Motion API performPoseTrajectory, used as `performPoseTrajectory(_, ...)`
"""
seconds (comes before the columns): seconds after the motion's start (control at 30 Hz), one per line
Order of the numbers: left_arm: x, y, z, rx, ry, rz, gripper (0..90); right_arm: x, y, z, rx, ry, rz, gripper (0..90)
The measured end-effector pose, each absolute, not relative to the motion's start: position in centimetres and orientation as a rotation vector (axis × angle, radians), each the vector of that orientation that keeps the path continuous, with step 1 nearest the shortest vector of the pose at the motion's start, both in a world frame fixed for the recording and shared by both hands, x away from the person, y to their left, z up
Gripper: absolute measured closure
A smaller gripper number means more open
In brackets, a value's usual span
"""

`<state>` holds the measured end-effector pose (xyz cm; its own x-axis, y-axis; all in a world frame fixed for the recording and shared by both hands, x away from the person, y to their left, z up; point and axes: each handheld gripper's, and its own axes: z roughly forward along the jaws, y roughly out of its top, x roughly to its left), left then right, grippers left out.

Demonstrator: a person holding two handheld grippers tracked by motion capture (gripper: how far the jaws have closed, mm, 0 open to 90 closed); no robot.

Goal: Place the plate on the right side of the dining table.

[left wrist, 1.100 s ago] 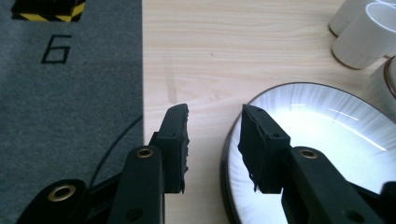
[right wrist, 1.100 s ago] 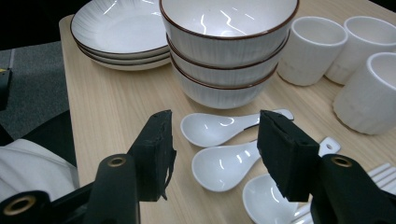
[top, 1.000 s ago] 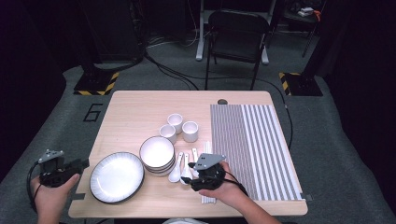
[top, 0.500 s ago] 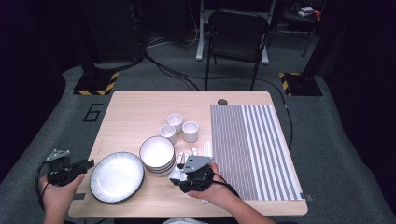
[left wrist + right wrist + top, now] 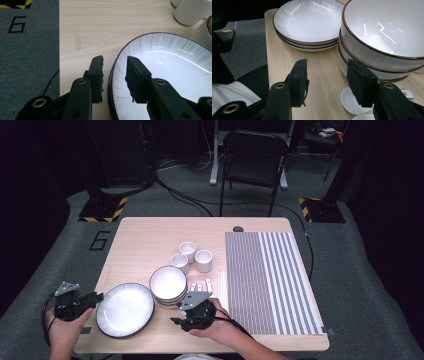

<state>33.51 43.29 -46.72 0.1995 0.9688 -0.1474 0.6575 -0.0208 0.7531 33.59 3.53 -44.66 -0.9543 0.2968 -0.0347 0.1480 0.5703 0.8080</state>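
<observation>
Right gripper (image 5: 176, 322) slid left toward bowls (image 5: 168, 284); floor reads "6" (image 5: 100, 241)

A stack of white, brown-rimmed plates (image 5: 125, 310) lies flat near the table's front-left edge.

Looks like a lab/studio set up for recording, not a home: lone wood table (image 5: 150, 240) on grey carpet (image 5: 360, 290), black drapes round it, hazard-taped stand bases (image 5: 102, 209), cables on floor, taped "6" (image 5: 100, 240), empty chair (image 5: 254, 157).
</observation>
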Motion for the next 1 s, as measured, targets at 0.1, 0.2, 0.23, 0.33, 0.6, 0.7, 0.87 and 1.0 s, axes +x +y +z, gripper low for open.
performPoseTrajectory(0.1,33.5,43.4,-46.8,1.755,1.528,0.536,66.7,33.6,4.1,-44.9,0.389,2.631,1.327,51.4)
performPoseTrajectory(0.2,33.6,43.4,-46.8,1.754,1.529,0.531,66.9,33.6,4.6,-45.2,0.407,2.646,1.325,51.4)
performPoseTrajectory(0.23,33.6,43.4,-46.8,1.750,1.531,0.531,66.7,33.7,4.8,-45.3,0.397,2.643,1.322,51.4)
performPoseTrajectory(0.33,33.6,43.5,-46.9,1.752,1.537,0.525,65.9,33.6,5.2,-45.6,0.401,2.647,1.307,51.4)
performPoseTrajectory(0.6,33.8,43.6,-47.1,1.751,1.538,0.527,63.5,33.5,6.2,-46.2,0.430,2.648,1.312,52.5)
performPoseTrajectory(0.7,33.8,43.7,-47.1,1.752,1.544,0.522,63.6,33.5,6.5,-46.3,0.430,2.657,1.313,53.1)
performPoseTrajectory(0.87,33.9,43.8,-47.1,1.738,1.562,0.533,64.9,33.5,7.2,-46.7,0.449,2.675,1.306,54.3)
performPoseTrajectory(1.0,33.9,44.0,-47.0,1.737,1.564,0.502,69.4,33.3,7.9,-47.0,0.447,2.682,1.297,56.3)
